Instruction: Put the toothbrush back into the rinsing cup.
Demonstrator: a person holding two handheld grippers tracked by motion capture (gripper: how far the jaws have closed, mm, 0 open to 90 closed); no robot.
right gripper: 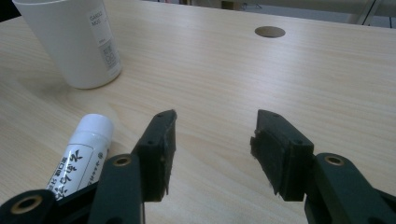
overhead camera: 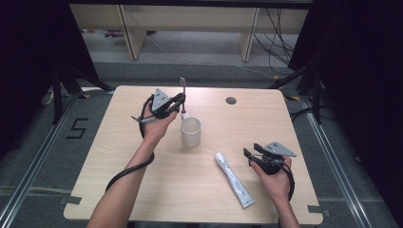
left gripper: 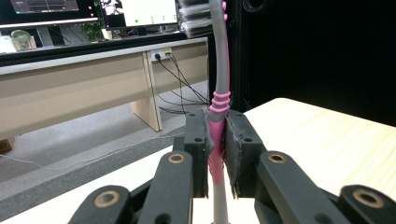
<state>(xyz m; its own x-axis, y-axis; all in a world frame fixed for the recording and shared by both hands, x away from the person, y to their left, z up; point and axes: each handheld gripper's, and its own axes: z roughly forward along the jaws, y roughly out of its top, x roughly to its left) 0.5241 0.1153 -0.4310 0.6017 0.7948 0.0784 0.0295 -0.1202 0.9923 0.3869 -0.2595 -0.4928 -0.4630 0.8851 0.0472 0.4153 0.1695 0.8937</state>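
The high view is looking forward and down over the whole bench (overhead camera: pixel 142 190). The left tool's (left gripper: pixel 215 149) camera is facing a far desk (left gripper: pixel 70 93), seemingly level. The right tool's (right gripper: pixel 212 149) camera is skimming low, sharing the white cup (right gripper: pixel 77 42) with the high view.

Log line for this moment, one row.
left gripper: shut on toothbrush, upright | right gripper: open, empty | cup: upright | toothpaste tube: lying on table
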